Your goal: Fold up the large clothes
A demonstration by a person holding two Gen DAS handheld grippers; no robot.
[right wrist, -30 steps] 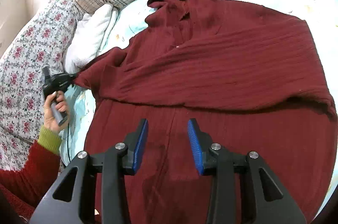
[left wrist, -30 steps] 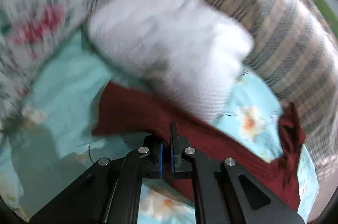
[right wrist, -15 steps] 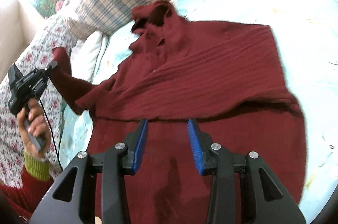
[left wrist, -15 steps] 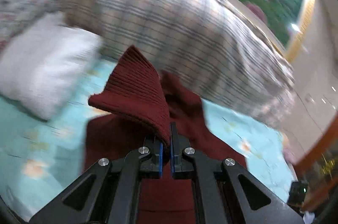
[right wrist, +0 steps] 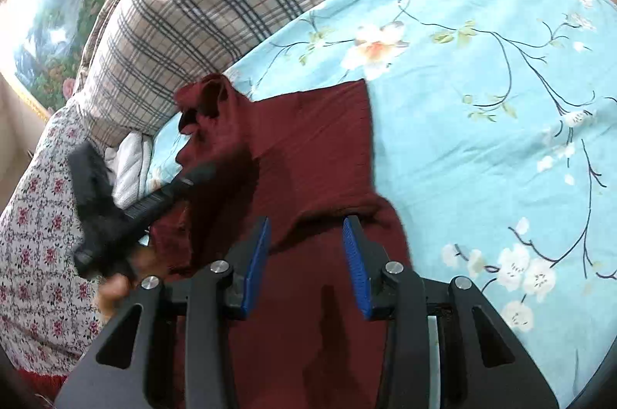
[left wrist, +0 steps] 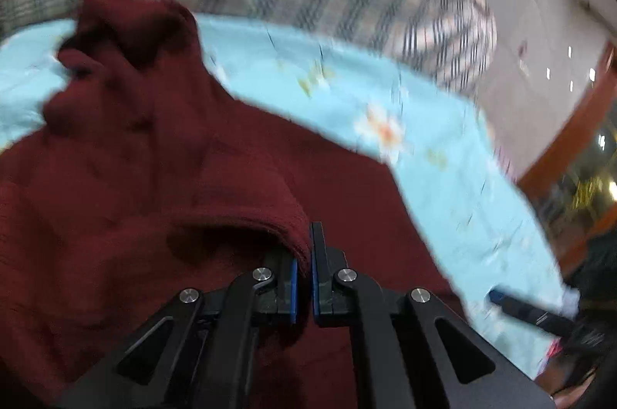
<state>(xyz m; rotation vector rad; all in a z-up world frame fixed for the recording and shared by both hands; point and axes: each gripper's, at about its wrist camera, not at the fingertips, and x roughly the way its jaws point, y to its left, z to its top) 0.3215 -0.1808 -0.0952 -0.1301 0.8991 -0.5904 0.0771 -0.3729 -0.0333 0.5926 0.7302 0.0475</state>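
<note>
Sleeve cuff (left wrist: 285,216) pinched in left gripper (left wrist: 304,266) over sweater (right wrist: 320,146) on bedsheet (right wrist: 482,81), likely to fold it inward; right gripper (right wrist: 306,254) half-open, empty, near hem.

Left tongs (left wrist: 304,254) clamped on maroon sweater (left wrist: 154,177) cuff over sheet (left wrist: 385,100).

A dark red knit sweater (right wrist: 316,146) lies partly folded on the bed; its collar points toward the pillows.
</note>
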